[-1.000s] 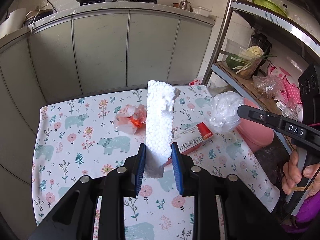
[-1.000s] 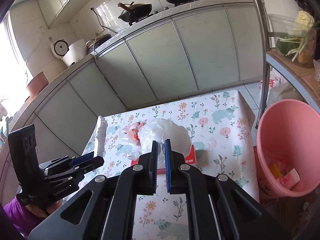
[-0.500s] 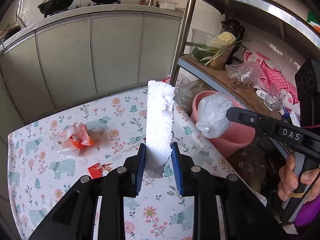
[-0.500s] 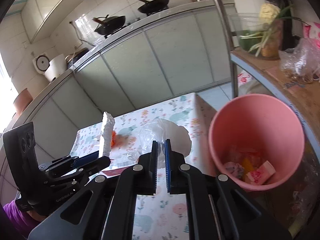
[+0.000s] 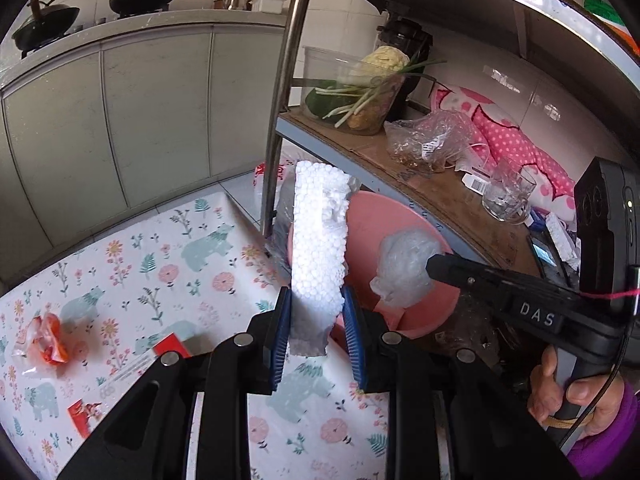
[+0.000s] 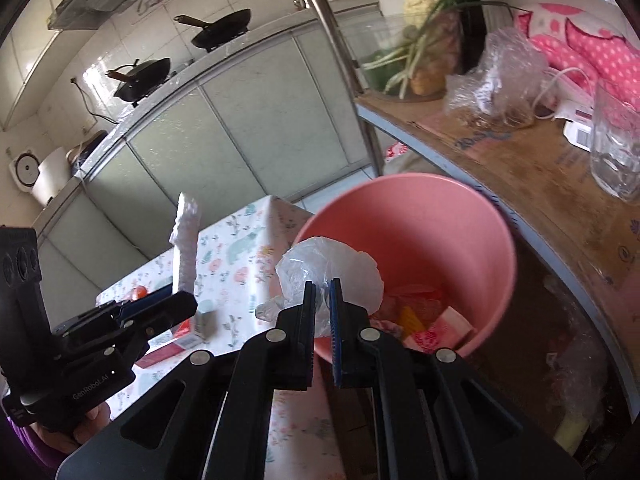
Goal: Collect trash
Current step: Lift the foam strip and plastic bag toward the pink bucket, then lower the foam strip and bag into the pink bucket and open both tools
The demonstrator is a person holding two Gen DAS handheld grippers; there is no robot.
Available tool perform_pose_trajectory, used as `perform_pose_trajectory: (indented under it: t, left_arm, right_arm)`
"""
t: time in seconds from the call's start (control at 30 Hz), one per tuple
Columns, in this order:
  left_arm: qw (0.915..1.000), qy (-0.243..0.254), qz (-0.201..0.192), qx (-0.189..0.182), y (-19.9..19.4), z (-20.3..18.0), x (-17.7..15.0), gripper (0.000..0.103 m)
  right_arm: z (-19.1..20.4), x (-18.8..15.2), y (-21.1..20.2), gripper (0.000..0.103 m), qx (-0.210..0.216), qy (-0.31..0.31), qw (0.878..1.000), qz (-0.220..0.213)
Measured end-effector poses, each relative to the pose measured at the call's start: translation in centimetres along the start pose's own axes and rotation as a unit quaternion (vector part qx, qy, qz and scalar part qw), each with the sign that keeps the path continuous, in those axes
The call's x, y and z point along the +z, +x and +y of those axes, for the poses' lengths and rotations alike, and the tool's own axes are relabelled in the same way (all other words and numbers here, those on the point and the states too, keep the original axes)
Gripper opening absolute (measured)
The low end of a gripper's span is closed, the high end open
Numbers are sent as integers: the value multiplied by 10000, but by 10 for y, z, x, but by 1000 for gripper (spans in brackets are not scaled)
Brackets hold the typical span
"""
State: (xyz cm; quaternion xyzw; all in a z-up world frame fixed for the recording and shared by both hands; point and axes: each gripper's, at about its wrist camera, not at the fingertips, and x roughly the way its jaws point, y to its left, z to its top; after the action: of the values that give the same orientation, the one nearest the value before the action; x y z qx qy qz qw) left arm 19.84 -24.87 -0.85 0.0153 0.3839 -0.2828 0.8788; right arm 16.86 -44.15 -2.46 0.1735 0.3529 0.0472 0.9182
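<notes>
Floral tablecloth [image 5: 132,276], grey cabinets [image 5: 120,120], metal shelf [image 5: 440,184]

The foam block [image 5: 318,256] is white, beaded and rough; the plastic bag [image 6: 332,270] is thin, crinkled and translucent. The bucket [image 6: 452,232] is smooth matt pink plastic, the counter [image 5: 160,264] glossy printed oilcloth, the shelf post [image 5: 284,80] shiny metal.

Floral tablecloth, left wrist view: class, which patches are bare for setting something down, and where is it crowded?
The floral tablecloth is bare between its far edge and the orange wrapper, and on to the corner by the steel post. Crowded: near left, with the red packets.
</notes>
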Motion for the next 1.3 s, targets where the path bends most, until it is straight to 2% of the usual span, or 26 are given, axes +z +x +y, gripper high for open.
perform_pose_trajectory:
  t: [0.33, 0.63, 1.07, 1.17, 1.3]
  left_arm:
    - [9991, -50, 234, -342, 63, -26, 17, 25]
    - [9982, -77, 545, -223, 105, -27, 13, 25]
    - [9964, -289, 742, -280, 122, -19, 9, 29]
    - [9963, -366, 711, -308, 118, -16, 9, 34]
    - [9963, -420, 668, -329, 111, -14, 10, 36]
  right_arm:
    - [-19, -4, 16, 7, -481, 44, 9988, 106]
    - [-32, -8, 38, 7, -696, 101, 9971, 287]
    - [-36, -10, 52, 8, -854, 101, 9952, 473]
    - [-37, -10, 54, 14, -886, 101, 9948, 496]
    - [-36, -10, 53, 19, -889, 65, 9950, 454]
